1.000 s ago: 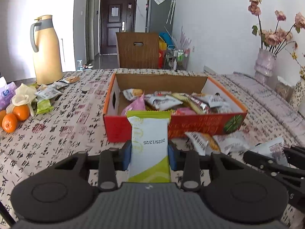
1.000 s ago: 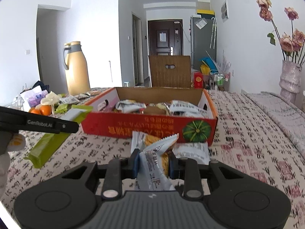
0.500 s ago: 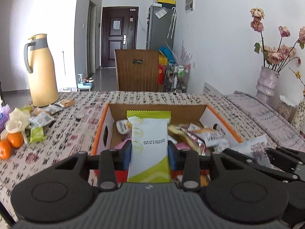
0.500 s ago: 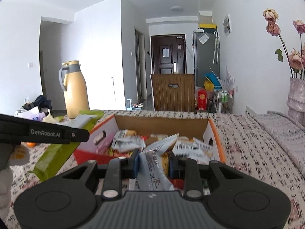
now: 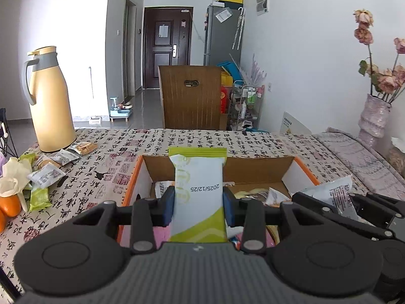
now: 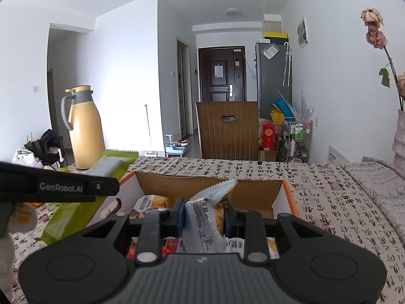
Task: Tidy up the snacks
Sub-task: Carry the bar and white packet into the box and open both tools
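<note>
My left gripper (image 5: 198,209) is shut on a white and green snack packet (image 5: 198,197) stamped 2025/12/25, held above the open orange cardboard box (image 5: 258,169) of snacks. My right gripper (image 6: 202,214) is shut on a crinkled white snack packet (image 6: 206,217), also above the box (image 6: 207,190). The right gripper and its packet show at the right of the left wrist view (image 5: 336,200). The left gripper and its green packet show at the left of the right wrist view (image 6: 76,190).
Loose snack packets (image 5: 48,174), oranges (image 5: 10,206) and a yellow thermos jug (image 5: 49,101) sit on the patterned tablecloth at the left. A vase of dried flowers (image 5: 373,119) stands at the right. A brown chair back (image 5: 191,96) is beyond the table's far edge.
Both grippers have risen and moved forward with their packets, from in front of the box's near wall to over its open top.
</note>
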The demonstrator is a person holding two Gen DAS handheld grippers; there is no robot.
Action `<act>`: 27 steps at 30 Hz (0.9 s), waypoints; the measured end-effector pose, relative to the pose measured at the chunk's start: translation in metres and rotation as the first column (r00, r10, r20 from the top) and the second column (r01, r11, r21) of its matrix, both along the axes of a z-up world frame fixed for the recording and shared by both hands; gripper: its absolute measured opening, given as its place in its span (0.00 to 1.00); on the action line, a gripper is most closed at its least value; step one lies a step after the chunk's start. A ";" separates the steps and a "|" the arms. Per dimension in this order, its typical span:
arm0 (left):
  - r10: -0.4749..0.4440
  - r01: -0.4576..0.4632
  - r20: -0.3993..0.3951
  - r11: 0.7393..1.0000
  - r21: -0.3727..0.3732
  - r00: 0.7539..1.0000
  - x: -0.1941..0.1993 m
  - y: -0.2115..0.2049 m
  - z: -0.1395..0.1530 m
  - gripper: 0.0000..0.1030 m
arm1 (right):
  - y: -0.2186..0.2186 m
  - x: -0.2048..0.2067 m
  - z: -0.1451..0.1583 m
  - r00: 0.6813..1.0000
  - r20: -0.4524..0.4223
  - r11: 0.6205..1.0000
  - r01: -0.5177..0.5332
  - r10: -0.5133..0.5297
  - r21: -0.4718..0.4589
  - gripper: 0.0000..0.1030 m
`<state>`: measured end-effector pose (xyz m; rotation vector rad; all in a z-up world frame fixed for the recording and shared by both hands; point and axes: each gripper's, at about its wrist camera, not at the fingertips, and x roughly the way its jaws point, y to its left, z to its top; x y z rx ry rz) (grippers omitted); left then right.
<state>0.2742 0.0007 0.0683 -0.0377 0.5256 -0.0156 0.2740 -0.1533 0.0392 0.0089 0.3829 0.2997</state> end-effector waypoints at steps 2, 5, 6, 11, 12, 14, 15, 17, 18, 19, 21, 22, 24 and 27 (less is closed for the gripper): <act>0.006 -0.006 -0.005 1.000 0.002 1.000 0.008 0.001 -0.003 0.38 | 0.001 0.010 -0.003 1.000 -0.007 1.000 0.000 0.000 -0.003 0.27; 0.014 -0.014 -0.018 1.000 0.006 1.000 0.020 0.002 -0.008 0.38 | 0.001 0.024 -0.009 1.000 -0.025 1.000 0.001 -0.001 -0.003 0.27; 0.020 -0.020 -0.023 1.000 0.006 1.000 0.024 0.004 -0.010 0.38 | 0.001 0.030 -0.011 1.000 -0.031 1.000 0.001 -0.001 0.000 0.27; 0.041 -0.040 -0.051 0.999 0.010 0.998 0.039 0.006 -0.025 0.38 | -0.004 0.044 -0.025 0.998 -0.061 1.000 0.003 -0.002 0.021 0.27; 0.042 -0.041 -0.057 0.999 0.010 0.998 0.042 0.007 -0.029 0.38 | -0.004 0.046 -0.028 0.998 -0.068 1.000 0.003 -0.001 0.025 0.27; 0.042 -0.042 -0.067 0.999 0.012 0.997 0.045 0.007 -0.035 0.38 | -0.006 0.049 -0.033 0.997 -0.081 0.999 0.002 0.000 0.033 0.27; 0.042 -0.041 -0.074 0.999 0.013 0.996 0.047 0.008 -0.038 0.38 | -0.006 0.049 -0.035 0.996 -0.087 0.999 0.001 0.002 0.035 0.27; 0.040 -0.039 -0.086 0.999 0.013 0.996 0.050 0.008 -0.043 0.38 | -0.008 0.052 -0.039 0.995 -0.099 0.999 0.001 0.003 0.039 0.28; 0.038 -0.037 -0.089 0.999 0.013 0.995 0.051 0.009 -0.044 0.38 | -0.008 0.053 -0.040 0.995 -0.104 0.999 0.003 0.001 0.037 0.28; 0.036 -0.035 -0.089 0.999 0.012 0.995 0.051 0.009 -0.045 0.38 | -0.008 0.054 -0.041 0.994 -0.109 0.999 0.004 0.000 0.035 0.28; 0.035 -0.034 -0.091 0.999 0.009 0.995 0.051 0.010 -0.046 0.38 | -0.008 0.055 -0.042 0.994 -0.113 0.999 0.009 -0.006 0.033 0.30; 0.037 -0.037 -0.089 0.999 0.007 0.995 0.050 0.011 -0.046 0.39 | -0.009 0.054 -0.042 0.994 -0.112 0.999 0.011 -0.008 0.033 0.30; 0.043 -0.043 -0.079 0.999 0.005 0.996 0.049 0.012 -0.045 0.44 | -0.009 0.052 -0.041 0.994 -0.106 0.999 0.017 -0.013 0.031 0.34; 0.066 -0.066 -0.056 0.998 0.003 0.996 0.045 0.014 -0.042 0.69 | -0.010 0.050 -0.040 0.995 -0.098 0.999 0.029 -0.026 0.029 0.60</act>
